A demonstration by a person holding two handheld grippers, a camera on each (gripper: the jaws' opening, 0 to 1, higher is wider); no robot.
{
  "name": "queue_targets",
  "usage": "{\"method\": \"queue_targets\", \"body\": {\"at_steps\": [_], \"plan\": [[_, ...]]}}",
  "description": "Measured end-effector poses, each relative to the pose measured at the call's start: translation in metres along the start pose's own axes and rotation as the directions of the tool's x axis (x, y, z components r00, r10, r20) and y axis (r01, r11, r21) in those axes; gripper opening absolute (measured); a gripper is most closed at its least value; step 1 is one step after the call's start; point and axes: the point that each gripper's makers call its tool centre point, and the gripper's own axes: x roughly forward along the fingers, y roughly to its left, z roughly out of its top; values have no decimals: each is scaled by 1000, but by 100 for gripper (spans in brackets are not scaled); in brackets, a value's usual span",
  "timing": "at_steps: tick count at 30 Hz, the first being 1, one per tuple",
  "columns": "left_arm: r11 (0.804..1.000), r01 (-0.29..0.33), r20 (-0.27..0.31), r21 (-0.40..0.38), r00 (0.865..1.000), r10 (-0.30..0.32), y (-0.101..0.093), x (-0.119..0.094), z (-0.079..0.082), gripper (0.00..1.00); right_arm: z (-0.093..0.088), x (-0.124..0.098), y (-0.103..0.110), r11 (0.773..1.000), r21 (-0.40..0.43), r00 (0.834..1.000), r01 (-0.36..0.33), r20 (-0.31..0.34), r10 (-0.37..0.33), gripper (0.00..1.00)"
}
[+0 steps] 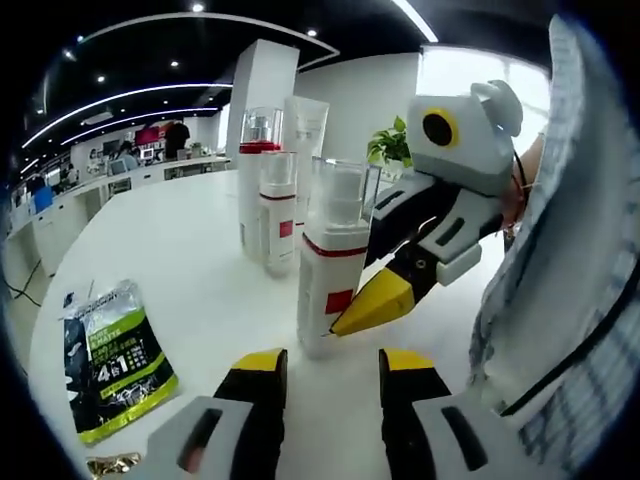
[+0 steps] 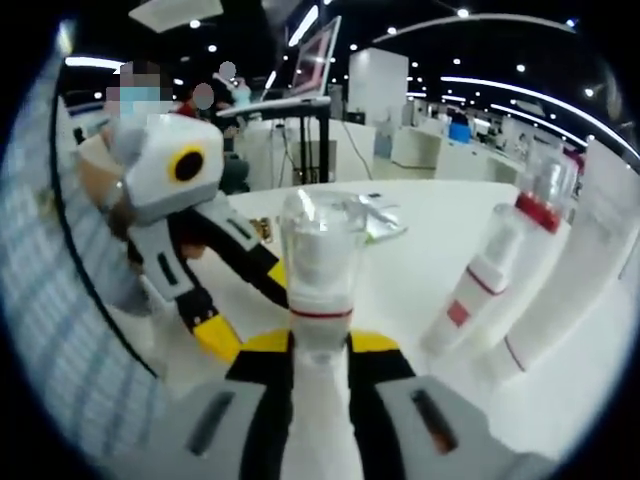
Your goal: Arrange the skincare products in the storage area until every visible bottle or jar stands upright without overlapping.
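My right gripper (image 2: 318, 352) clamped the nearest bottle (image 1: 330, 262).

It stood upright at center frame on the white table (image 1: 180, 250); my left gripper (image 1: 330, 368) waited below, jaws apart, empty.

The right gripper (image 2: 320, 350) has its jaws closed on a white bottle (image 2: 320, 300) with a clear cap, held upright on the white table (image 2: 420, 230). The left gripper (image 2: 215, 335) shows at the left, its yellow tip near the bottle's base. Two more white bottles (image 2: 495, 275) stand to the right, beside a white tube (image 2: 585, 270).
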Motion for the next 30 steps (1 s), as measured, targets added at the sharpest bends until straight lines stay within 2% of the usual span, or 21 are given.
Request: {"method": "queue_targets", "body": {"at_steps": [17,20,25,30], "plan": [[1000,0,6,-9,1000,0,-1,-1,1,38,0,1,0,1000,26,1000,-5,14,5,18],[1000,-4,-10,-2,1000,4,-1,-1,-1,38,0,1,1,1000,24,1000,-11,18,10,18],[1000,-28,-7,3,1000,28,3,-7,2,38,0,2,1,999,28,999,-17,28,17,18],[997,-79,-15,5,997,79,7,-17,-1,38,0,2,1,999,24,999,-24,38,23,18]]}}
